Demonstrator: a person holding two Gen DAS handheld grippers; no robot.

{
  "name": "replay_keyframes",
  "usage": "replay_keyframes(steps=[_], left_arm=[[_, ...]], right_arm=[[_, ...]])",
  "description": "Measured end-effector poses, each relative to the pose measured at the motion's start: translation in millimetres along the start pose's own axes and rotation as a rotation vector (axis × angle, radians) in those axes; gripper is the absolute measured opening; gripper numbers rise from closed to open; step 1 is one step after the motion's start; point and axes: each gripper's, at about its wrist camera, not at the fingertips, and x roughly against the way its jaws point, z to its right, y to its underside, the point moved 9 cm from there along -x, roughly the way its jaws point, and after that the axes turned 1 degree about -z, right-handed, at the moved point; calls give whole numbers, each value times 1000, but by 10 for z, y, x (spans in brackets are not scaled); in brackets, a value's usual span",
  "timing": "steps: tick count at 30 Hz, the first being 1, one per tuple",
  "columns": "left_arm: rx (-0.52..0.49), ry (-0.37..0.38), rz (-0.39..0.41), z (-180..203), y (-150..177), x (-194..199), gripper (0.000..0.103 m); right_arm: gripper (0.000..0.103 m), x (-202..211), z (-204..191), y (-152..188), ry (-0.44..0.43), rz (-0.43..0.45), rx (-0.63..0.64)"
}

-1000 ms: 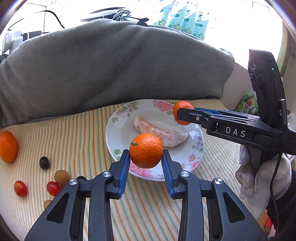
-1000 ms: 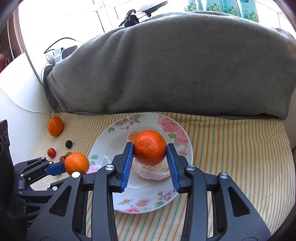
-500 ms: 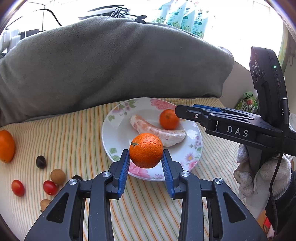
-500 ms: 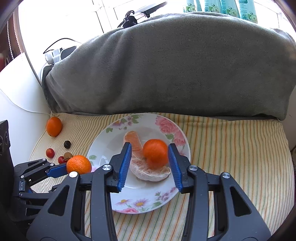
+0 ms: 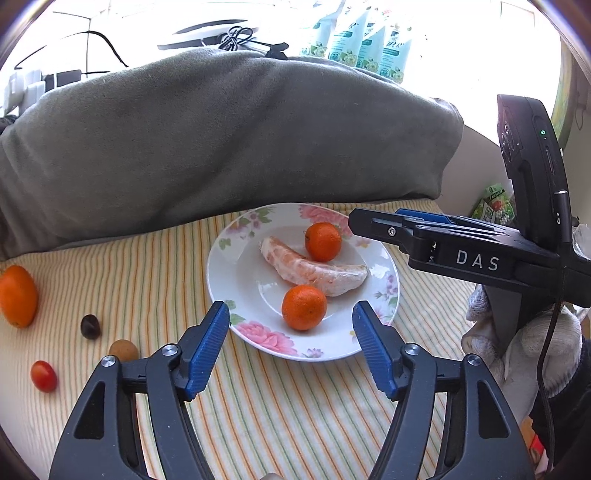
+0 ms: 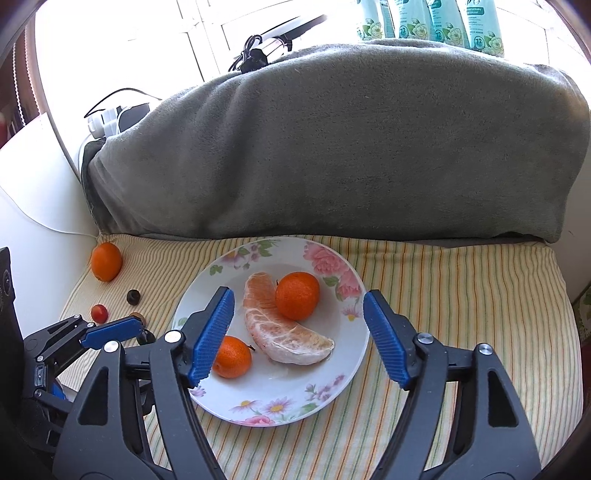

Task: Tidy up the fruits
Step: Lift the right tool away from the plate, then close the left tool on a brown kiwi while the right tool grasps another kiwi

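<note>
A grey blanket (image 6: 332, 147) lies bunched across the back of the work area, blocking the space behind the plate. Teal-labelled pouches (image 6: 432, 22) stand behind it at the window, with black cables (image 6: 255, 51) beside them. In front of the blanket lies a striped cloth (image 6: 443, 295), which carries everything else.

The floral plate (image 6: 343, 369) rests near the middle of the cloth. On it lies a peeled pomelo segment (image 6: 280, 332). One mandarin (image 6: 297, 295) sits touching the segment's far side; a second mandarin (image 5: 304, 307) sits against its near side.

The left gripper (image 5: 291, 339) hovers over the near rim of the plate. Its jaws have just been opening and stand wide, with the second mandarin lying free on the plate beyond them. The right gripper (image 6: 297, 339) hangs over the plate; its jaws have likewise just been opening, stand wide, and hold nothing.

Off the plate, on the left part of the cloth, lie an orange (image 5: 17, 291), a dark round fruit (image 5: 90, 326), a brown round fruit (image 5: 123, 350) and a cherry tomato (image 5: 43, 376), all apart from one another.
</note>
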Motion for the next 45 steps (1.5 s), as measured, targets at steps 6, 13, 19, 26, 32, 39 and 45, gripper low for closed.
replay_keyframes(steps=[6, 13, 19, 26, 32, 39, 45], left_arm=[[1, -1, 6, -30, 11, 56, 69], [5, -1, 17, -76, 15, 128, 69], [14, -13, 29, -170, 52, 232, 69], [33, -58, 39, -463, 178, 407, 69], [78, -103, 37, -849, 371, 580, 69], [127, -159, 19, -1216, 694, 765, 69], [161, -176, 8, -1376, 910, 865, 69]], right_arm=[[87, 48, -24, -13, -3, 14, 4], [87, 115, -122, -37, -16, 21, 18], [87, 136, -207, -54, -25, 23, 32], [87, 159, -344, -63, -55, 30, 65], [87, 166, -508, -86, -94, 47, 102], [87, 111, -767, -95, -131, 27, 169], [87, -14, -1053, -48, -207, -28, 211]])
